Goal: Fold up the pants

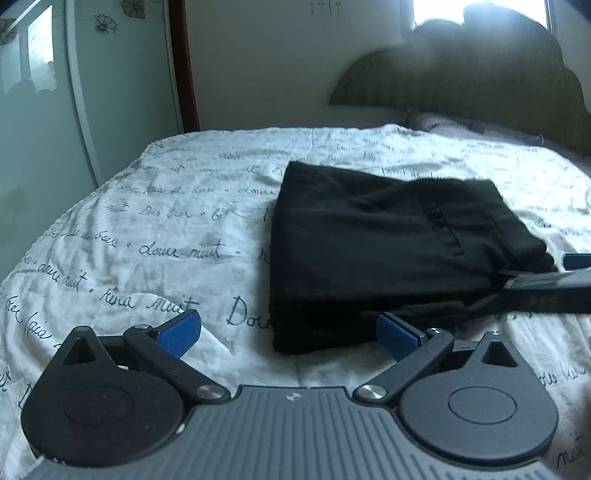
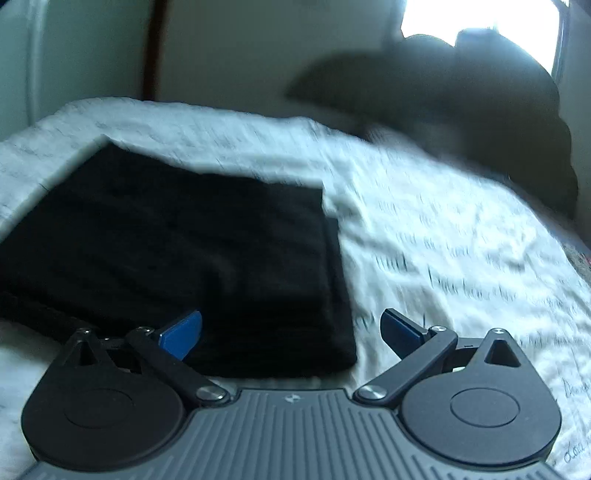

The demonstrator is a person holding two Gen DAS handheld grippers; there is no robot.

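Observation:
Black pants (image 1: 380, 251) lie folded into a thick rectangle on the bed's white cover with handwriting print (image 1: 155, 229). My left gripper (image 1: 290, 334) is open and empty, just in front of the bundle's near left corner. In the right wrist view the pants (image 2: 177, 266) fill the left half. My right gripper (image 2: 291, 334) is open and empty at the bundle's near right corner, with its left finger over the cloth. The right gripper's arm and a blue fingertip (image 1: 576, 260) show at the right edge of the left wrist view, beside the pants.
A dark curved headboard (image 1: 461, 81) and a pillow (image 1: 461, 123) lie at the far end of the bed. A pale wardrobe door (image 1: 74, 92) stands to the left. A bright window (image 2: 480, 22) is behind. The right wrist view is motion-blurred.

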